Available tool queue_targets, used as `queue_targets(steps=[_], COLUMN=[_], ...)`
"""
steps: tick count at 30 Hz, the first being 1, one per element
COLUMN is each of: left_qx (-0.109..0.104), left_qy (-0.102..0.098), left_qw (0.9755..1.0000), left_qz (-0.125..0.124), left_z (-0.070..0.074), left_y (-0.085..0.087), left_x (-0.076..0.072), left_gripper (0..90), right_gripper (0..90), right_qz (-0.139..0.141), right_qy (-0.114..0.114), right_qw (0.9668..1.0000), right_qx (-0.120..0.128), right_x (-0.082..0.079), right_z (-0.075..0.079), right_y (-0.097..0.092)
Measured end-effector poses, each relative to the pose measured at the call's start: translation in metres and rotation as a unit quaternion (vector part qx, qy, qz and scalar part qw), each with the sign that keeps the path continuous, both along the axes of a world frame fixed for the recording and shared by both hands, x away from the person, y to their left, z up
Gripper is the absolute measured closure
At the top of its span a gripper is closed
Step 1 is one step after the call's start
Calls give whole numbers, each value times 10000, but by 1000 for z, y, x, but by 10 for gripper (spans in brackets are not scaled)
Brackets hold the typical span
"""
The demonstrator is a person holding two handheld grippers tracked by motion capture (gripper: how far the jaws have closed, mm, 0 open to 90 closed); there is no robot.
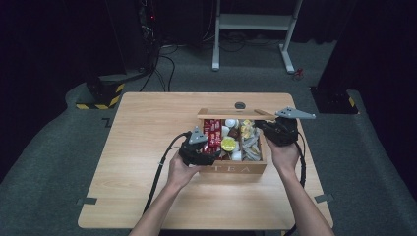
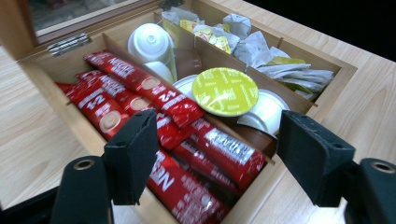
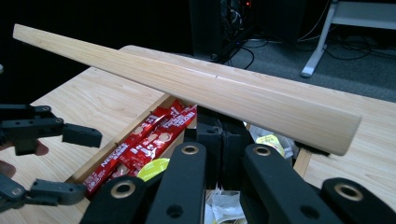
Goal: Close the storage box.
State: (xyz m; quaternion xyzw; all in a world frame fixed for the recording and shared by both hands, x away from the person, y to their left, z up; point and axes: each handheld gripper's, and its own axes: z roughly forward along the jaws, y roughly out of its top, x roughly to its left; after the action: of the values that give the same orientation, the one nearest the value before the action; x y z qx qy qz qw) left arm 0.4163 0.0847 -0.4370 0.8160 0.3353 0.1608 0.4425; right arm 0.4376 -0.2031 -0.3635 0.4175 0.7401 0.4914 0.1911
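An open wooden tea box (image 1: 241, 168) stands on the table, right of centre. It holds red sachets (image 2: 140, 93), a yellow-lidded capsule (image 2: 225, 91), white capsules (image 2: 150, 41) and paper tea bags (image 2: 280, 65). My left gripper (image 2: 215, 135) hovers open over the box's near left corner (image 1: 204, 152), with the sachets below its jaws and nothing between the pads. My right gripper (image 3: 219, 130) is shut at the right end of the raised lid (image 3: 210, 88), and its tips are hidden behind the lid's edge. The high view shows it (image 1: 268, 127) beside the lid (image 1: 231, 114).
The box sits on a light wooden table (image 1: 147, 147) with bare wood to its left and front. A small dark disc (image 1: 240, 105) lies behind the box. On the floor beyond stand a white frame (image 1: 255, 24) and a black base with yellow stripes (image 1: 101, 93).
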Motion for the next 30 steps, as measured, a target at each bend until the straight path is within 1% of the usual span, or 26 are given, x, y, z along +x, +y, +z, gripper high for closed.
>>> queue_targets(steps=[1, 2, 3, 4, 5, 8, 9, 10, 11, 12, 15, 21, 23, 24, 26, 29, 30], left_qx=[-9, -9, 52, 52, 92, 119, 128, 121, 83, 83, 220, 283, 354, 402, 413, 445, 469], left_qy=[-14, -14, -21, -21, -36, -59, -34, -47, -17, -17, -21, -3, 17, -15, -31, 7, 50], left_qw=[10000, 10000, 10000, 10000, 9999, 9999, 9999, 9998, 9999, 9999, 9997, 9995, 9992, 9990, 9990, 9989, 9988], left_qz=[-17, -17, -49, -49, -67, -84, -112, -122, -115, -115, -127, -168, -204, -200, -187, -170, -158], left_z=[1, 1, 1, 1, 2, 2, 3, 2, 1, 1, -1, -2, -3, -4, -5, -7, -9], left_y=[-4, -4, -9, -9, -14, -17, -19, -21, -25, -25, -31, -42, -49, -52, -54, -57, -58], left_x=[2, 2, 5, 5, 7, 9, 11, 12, 14, 14, 18, 24, 27, 28, 29, 32, 34], left_gripper=[291, 289, 286, 286, 283, 282, 278, 278, 279, 279, 272, 261, 258, 256, 256, 256, 256], right_gripper=[891, 891, 892, 892, 892, 893, 894, 894, 893, 893, 893, 893, 893, 892, 892, 891, 891], right_qz=[-7, -7, -4, -4, -7, -18, -15, -15, -15, -15, -40, -65, -86, -89, -92, -93, -88], right_qy=[-1, -1, 1, 1, -1, 11, 4, 4, -1, -1, 2, 28, 56, 45, 39, 28, 34], right_qw=[10000, 10000, 10000, 10000, 10000, 10000, 10000, 10000, 10000, 10000, 10000, 10000, 9999, 9999, 9999, 9999, 9999], right_qx=[-7, -7, -11, -11, -6, 0, -5, -5, 3, 3, 13, 35, 47, 52, 55, 65, 68], right_x=[0, 0, 1, 1, 2, 2, 3, 3, 4, 4, 5, 8, 9, 9, 9, 10, 11], right_z=[0, 0, 1, 1, 2, 2, 3, 3, 3, 3, 5, 6, 7, 7, 7, 8, 8], right_y=[0, 0, 0, 0, 0, 0, 0, 0, 0, 0, 0, -1, -2, -2, -2, -2, -2])
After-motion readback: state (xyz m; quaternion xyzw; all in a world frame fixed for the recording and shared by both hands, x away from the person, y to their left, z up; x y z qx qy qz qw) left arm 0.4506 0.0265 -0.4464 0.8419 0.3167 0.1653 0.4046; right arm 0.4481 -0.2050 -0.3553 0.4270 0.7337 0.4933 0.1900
